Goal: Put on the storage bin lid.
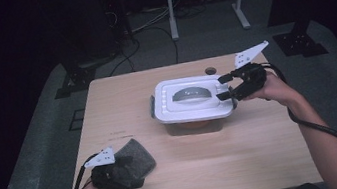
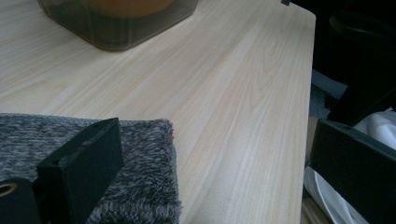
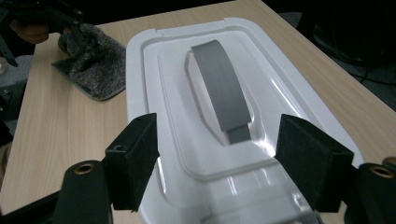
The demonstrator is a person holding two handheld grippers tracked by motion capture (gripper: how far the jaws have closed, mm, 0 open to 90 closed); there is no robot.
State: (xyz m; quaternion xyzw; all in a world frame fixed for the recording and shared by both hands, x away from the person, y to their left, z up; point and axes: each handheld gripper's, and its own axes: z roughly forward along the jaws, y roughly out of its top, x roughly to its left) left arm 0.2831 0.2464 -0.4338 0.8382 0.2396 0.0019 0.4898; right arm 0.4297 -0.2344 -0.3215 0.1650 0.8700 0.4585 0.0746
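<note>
Now, the wooden table (image 1: 267, 160) is the largest thing before me, and near its middle, a little toward 12 o'clock, stands the plastic box (image 1: 194, 126) with something orange inside it. On the box sits the white lid (image 1: 193, 107), and a grey handle (image 1: 191, 92) arches across the middle of the lid. In the right gripper view this handle (image 3: 222, 91) runs away from me toward 12 o'clock, over the lid (image 3: 289, 93).

At 7 o'clock on the table lies the grey fuzzy cloth (image 1: 138, 157), well apart from the box.

My right gripper (image 1: 223, 87) is at the 3 o'clock end of the lid. Its jaws are spread wide, one on each side of the lid's end, and nothing is squeezed between them; the pads do not press on the lid.

My left gripper (image 1: 113, 178) rests at the cloth. In the left gripper view one jaw lies over the cloth (image 2: 140, 186) and the other is far away, beyond the table edge, so it is released and grasps nothing.
</note>
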